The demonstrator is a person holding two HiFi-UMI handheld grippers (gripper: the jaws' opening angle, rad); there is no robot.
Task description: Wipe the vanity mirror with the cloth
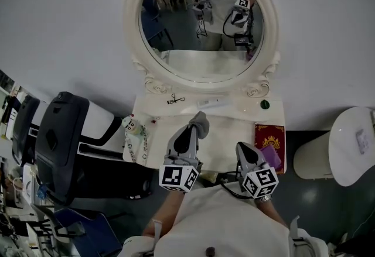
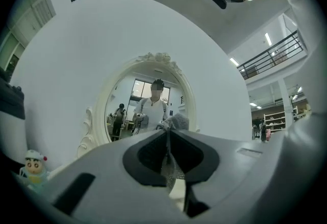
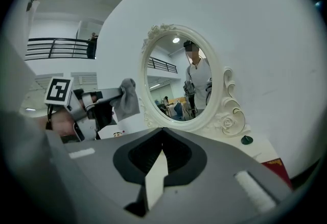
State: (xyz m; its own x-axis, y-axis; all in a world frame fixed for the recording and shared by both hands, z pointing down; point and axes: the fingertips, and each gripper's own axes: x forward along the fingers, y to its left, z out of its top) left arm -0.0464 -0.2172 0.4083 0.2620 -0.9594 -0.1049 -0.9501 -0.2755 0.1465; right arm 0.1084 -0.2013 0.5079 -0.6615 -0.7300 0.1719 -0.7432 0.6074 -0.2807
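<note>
Left gripper (image 1: 195,130) clamped on cloth (image 1: 202,121) edge; soft, light, floppy; likely needs bunching; right gripper (image 1: 243,149) jaws together, empty; mirror (image 1: 193,60) fragile, light pressure.

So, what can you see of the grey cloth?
The cloth is small, grey, soft-looking and crumpled. The shut jaws of the left gripper pinch one edge; the rest hangs loose past the tips. It is held above the vanity top, in front of the mirror, not yet touching the glass.
</note>
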